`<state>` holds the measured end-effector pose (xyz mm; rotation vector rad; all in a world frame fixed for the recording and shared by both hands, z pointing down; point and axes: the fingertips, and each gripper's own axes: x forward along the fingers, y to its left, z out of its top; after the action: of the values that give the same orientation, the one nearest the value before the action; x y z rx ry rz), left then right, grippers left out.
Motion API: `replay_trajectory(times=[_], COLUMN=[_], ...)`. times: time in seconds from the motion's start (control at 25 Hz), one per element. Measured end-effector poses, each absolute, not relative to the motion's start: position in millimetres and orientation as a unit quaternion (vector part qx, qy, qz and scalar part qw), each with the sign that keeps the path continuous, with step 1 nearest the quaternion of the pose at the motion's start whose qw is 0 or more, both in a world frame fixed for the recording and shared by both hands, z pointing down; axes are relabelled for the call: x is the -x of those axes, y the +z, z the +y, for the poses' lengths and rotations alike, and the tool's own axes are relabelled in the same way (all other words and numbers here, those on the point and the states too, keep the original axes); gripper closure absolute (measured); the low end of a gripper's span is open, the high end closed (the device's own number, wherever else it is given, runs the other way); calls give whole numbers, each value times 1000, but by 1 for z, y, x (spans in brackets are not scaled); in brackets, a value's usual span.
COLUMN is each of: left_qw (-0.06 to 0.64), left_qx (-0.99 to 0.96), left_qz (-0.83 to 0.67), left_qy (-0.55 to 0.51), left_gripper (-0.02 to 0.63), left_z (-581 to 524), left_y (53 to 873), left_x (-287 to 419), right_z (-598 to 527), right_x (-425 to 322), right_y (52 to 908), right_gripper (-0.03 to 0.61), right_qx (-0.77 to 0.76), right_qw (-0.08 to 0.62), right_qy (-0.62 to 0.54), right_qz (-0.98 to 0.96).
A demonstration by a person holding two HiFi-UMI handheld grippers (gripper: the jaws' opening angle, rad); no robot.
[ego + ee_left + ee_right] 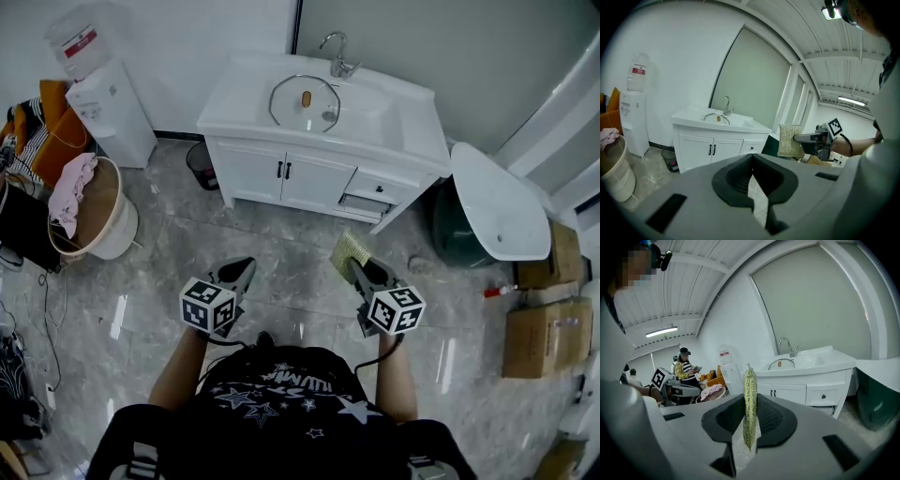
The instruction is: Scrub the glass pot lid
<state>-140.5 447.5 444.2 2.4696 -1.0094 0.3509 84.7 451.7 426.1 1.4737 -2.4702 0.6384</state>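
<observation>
Lying well beyond right gripper: lid.

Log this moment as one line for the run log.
stage: scrub not begun | left gripper: shut, empty | right gripper: shut on sponge | lid: on sink, apart from both grippers

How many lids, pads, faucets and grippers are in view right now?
lid: 1
pad: 1
faucet: 1
grippers: 2 (left gripper, right gripper)
Total: 5
</observation>
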Motion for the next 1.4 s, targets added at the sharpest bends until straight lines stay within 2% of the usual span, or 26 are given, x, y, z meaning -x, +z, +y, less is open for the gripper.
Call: replay_trajectory(times=[0.36,0.6,0.84,1.4], left_qw=[253,271,277,279], left_qx=[-879,-867,-854,-836], left_qz=[-384,-399,-421,-459], left_qy=[127,128,128,111], left_gripper=[606,606,606,605], left_z=[426,392,325,155], left_y=[468,482,487,465], left_x=[182,182,166,88], right_z=[433,384,299,109], right_x=[-72,-77,-81,-158], right_y=[447,459,467,454], right_gripper=[508,508,508,508], right_qx=[-506,-497,-463,-429], right_qw=[108,102,101,89], right_qy=[244,257,258,262], right_qz=[-820,-823,-842,-860])
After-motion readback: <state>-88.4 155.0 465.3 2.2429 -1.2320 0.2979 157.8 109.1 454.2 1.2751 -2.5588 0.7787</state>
